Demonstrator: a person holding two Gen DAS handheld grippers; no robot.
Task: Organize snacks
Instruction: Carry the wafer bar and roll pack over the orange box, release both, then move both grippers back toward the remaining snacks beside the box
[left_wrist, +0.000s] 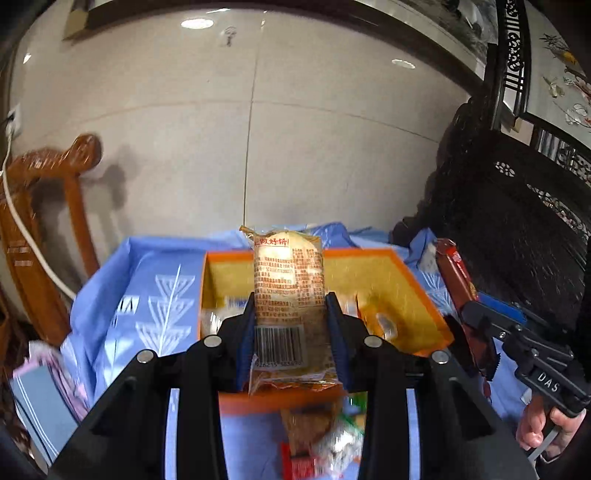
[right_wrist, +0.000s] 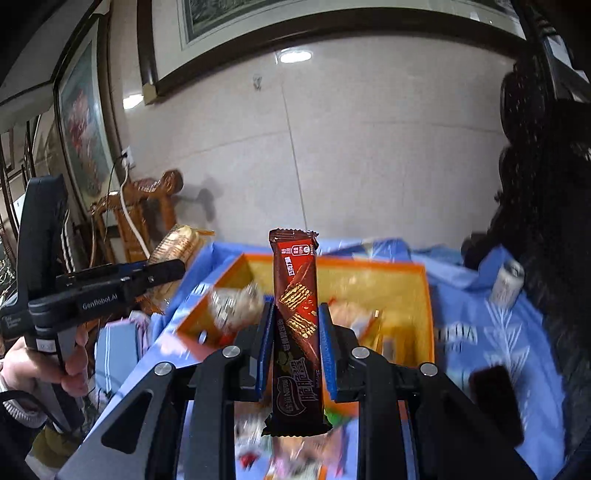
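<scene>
Crinkly film wraps both snacks I hold above the orange box (left_wrist: 421, 291). My left gripper (left_wrist: 290, 314) pinches the clear-wrapped biscuit pack (left_wrist: 288, 280) at mid-length; my right gripper (right_wrist: 293, 325) clamps the brown wafer bar (right_wrist: 295, 295) likewise. Both look light, slippery and likely crushable, so I judge a gentle squeeze across the flat middle safest.

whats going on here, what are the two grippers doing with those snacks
A person holds a gripper in each hand, sorting snacks. The left gripper is shut on a clear-wrapped biscuit pack; the right gripper is shut on a brown chocolate wafer bar. Both packs are held up in front of an orange box with a yellow inside, which already holds a few snacks. The box sits on a blue cloth, and more wrapped snacks lie on it below the grippers.
</scene>
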